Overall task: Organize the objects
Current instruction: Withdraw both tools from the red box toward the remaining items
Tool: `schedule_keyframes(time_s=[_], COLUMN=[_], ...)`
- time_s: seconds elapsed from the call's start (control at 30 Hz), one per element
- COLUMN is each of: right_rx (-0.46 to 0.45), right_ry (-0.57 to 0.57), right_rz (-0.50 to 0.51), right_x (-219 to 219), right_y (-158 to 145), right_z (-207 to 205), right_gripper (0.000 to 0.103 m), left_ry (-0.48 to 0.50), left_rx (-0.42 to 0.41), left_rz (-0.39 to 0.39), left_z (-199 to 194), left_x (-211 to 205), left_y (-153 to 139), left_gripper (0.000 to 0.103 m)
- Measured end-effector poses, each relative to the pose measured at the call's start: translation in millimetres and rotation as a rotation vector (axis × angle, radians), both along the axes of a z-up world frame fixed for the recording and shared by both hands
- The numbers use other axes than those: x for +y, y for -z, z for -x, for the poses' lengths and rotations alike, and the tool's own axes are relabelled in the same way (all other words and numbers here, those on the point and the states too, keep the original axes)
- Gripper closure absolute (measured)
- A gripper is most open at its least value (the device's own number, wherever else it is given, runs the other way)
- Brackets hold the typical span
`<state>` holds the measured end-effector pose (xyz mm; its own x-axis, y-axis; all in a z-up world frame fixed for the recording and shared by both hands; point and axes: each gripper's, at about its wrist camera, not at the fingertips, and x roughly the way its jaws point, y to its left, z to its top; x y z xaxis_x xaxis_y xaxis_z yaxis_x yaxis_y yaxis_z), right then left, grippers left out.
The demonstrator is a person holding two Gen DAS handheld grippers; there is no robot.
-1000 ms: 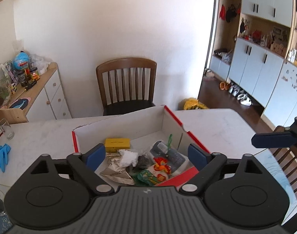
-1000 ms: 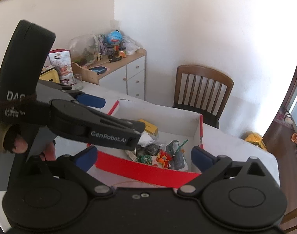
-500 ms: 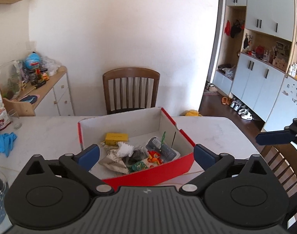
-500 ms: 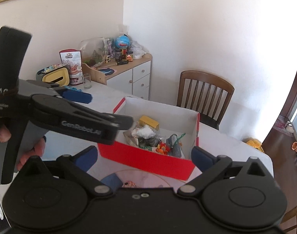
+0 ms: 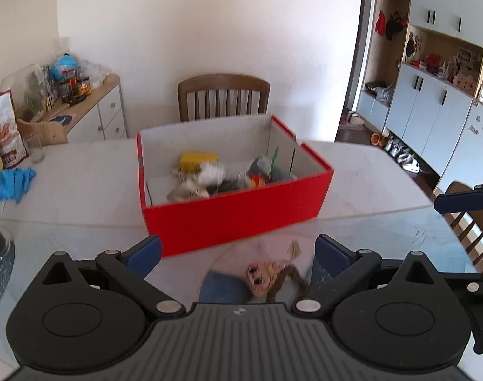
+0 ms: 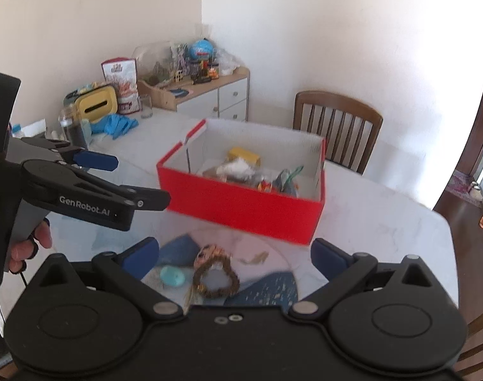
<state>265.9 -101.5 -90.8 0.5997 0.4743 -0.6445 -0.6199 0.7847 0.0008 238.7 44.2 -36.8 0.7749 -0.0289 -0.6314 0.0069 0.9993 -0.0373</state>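
A red box [image 5: 241, 212] with white inner walls stands on the white table and holds several small items, among them a yellow block [image 5: 198, 160] and a white tuft [image 5: 211, 171]. It also shows in the right wrist view [image 6: 241, 204]. My left gripper [image 5: 238, 252] is open and empty, held back from the box's near wall. My right gripper [image 6: 233, 255] is open and empty. Below them on a round mat lie a brown woven ring with a small doll face [image 6: 214, 274] and a light blue oval piece [image 6: 173, 277]. The ring also shows in the left wrist view [image 5: 273, 277].
A wooden chair [image 5: 224, 96] stands behind the table. Blue gloves [image 5: 11, 181], a glass [image 5: 36, 149] and a snack bag [image 5: 3, 127] lie at the table's left. A cluttered sideboard [image 5: 92, 108] stands by the wall. A second chair [image 5: 473, 222] is at the right.
Both grippers have pulled back and up from the box. The box now sits farther ahead, and the mat with the woven ring has come into view below.
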Motion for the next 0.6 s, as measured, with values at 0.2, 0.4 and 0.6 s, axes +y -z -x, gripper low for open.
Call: schedule_keyframes(time_s=[0.2,0.4,0.6], right_rx=[0.044,0.093,0.127], right_ry=[-0.027,-0.029,-0.026], right_rz=[0.023,0.026,0.057], right_x=[1,3,8], right_y=[34,62,90], right_z=[10,10,7], right_gripper=[0.003,0.005,0.008], left_ry=[-0.011,0.046,0.072], left_rx=[0.050,0.087,0.151], left_rz=[-0.005,-0.027,0.003], left_z=[9,13,3], left_x=[1,-1,0], left_y=[35,67,94], left_gripper=[0.000,0.000,0.000])
